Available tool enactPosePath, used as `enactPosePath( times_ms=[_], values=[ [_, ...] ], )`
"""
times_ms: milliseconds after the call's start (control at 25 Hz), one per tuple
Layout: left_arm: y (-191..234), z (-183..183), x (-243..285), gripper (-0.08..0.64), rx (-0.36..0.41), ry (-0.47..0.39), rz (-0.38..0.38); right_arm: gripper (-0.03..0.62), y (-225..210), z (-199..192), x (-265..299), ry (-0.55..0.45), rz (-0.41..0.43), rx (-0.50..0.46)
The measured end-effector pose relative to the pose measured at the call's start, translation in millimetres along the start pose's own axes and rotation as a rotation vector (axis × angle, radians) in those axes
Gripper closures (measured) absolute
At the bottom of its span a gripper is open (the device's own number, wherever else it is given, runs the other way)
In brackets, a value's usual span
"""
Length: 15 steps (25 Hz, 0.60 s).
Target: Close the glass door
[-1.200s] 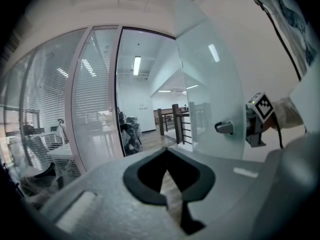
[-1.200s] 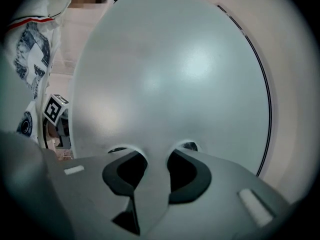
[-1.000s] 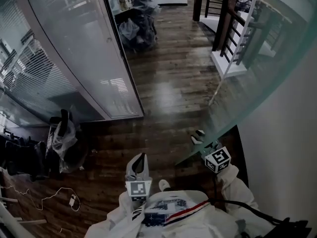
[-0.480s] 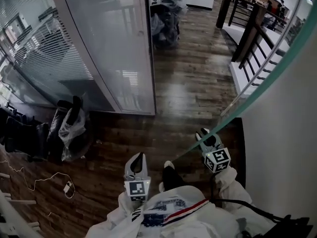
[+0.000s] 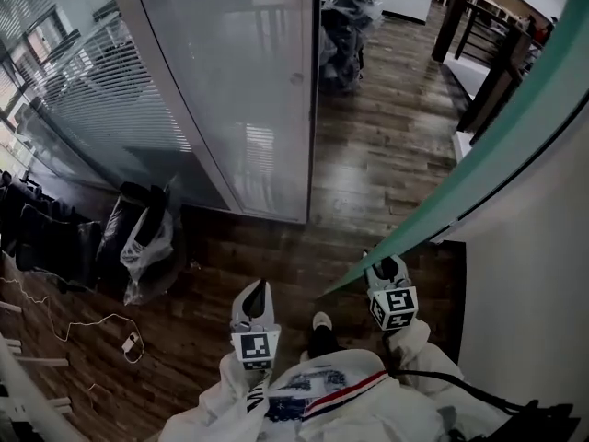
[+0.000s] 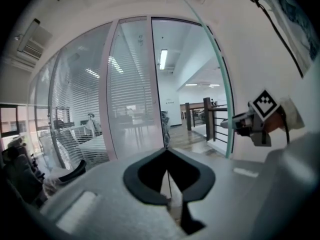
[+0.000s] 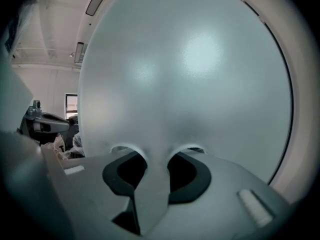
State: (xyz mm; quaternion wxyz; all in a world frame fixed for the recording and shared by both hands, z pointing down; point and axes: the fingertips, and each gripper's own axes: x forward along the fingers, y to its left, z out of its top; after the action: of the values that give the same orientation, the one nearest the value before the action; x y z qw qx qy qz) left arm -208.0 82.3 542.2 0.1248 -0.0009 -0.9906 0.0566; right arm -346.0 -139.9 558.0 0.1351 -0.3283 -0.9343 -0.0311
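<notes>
The glass door (image 5: 460,191) shows as a frosted pane with a green edge, slanting from top right down to my right gripper (image 5: 379,263). That gripper holds the door's edge; in the right gripper view the frosted pane (image 7: 190,74) fills the picture and its edge sits between the jaws of the right gripper (image 7: 155,154), which are closing on it. My left gripper (image 5: 260,290) is held in front of the person's chest, shut with nothing in it. In the left gripper view the left gripper (image 6: 167,150) points at the doorway, with the door edge (image 6: 220,84) and the right gripper (image 6: 235,125) at the right.
A fixed frosted glass partition (image 5: 230,90) with a metal frame stands to the left of the doorway. Dark bags (image 5: 345,26) lie beyond it, and a plastic bag and dark things (image 5: 147,238) at its foot. A wooden railing (image 5: 488,72) is at the far right, a white wall (image 5: 543,274) to the right.
Both grippers and the person have moved on across the wooden floor toward the doorway. The door has swung along with the right gripper, which stays on its edge.
</notes>
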Motion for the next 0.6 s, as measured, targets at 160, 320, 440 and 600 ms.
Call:
enactPosePath(
  times_ms=[160,320,440,600],
  values=[
    [10,10,25,0.558,-0.010,-0.009,0.021,0.477,1,6,31,0.013,-0.009,0.000],
    [13,18,47,0.558,-0.010,-0.012,0.031,0.476,-1,11,52,0.032,-0.012,0.008],
    [17,26,60,0.558,-0.006,-0.021,0.051,0.476,-3,15,63,0.042,-0.013,0.004],
    [27,25,77,0.558,-0.003,-0.025,0.092,0.476,-5,17,79,0.030,-0.032,0.010]
  ],
)
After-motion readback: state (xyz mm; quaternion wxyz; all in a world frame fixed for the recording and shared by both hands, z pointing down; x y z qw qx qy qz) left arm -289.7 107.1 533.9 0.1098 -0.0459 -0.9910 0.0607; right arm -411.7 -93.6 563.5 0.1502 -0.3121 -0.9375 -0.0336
